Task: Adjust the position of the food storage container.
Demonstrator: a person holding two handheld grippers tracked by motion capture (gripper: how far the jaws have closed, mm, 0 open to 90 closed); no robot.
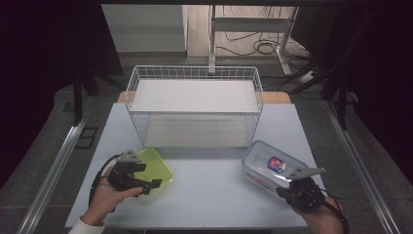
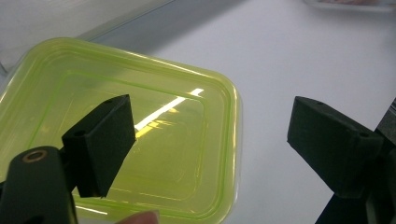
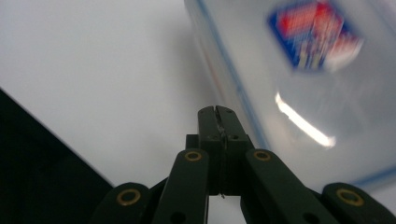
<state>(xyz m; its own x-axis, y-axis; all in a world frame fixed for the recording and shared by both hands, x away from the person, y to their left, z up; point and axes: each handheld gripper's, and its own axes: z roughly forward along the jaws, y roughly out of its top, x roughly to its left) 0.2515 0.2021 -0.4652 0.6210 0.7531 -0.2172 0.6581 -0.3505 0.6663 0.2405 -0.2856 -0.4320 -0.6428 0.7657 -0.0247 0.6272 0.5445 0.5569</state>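
A translucent lime-green shallow container (image 1: 157, 167) lies on the table at the front left. My left gripper (image 1: 148, 174) is open over its near edge. In the left gripper view one jaw hangs over the green container (image 2: 177, 140), the other stands over bare table past its right rim, and the left gripper (image 2: 210, 112) holds nothing. A clear box with a blue-trimmed lid and a red-and-blue sticker (image 1: 270, 163) sits at the front right. My right gripper (image 1: 282, 191) is shut and empty beside its near corner. The right gripper (image 3: 218, 112) has its jaws pressed together next to the clear box (image 3: 317, 93).
A white wire basket rack (image 1: 195, 72) with two solid shelves stands at the back middle of the pale table (image 1: 214, 195). A fingertip (image 2: 140, 218) shows at the bottom of the left gripper view. Dark floor, metal rails and cables surround the table.
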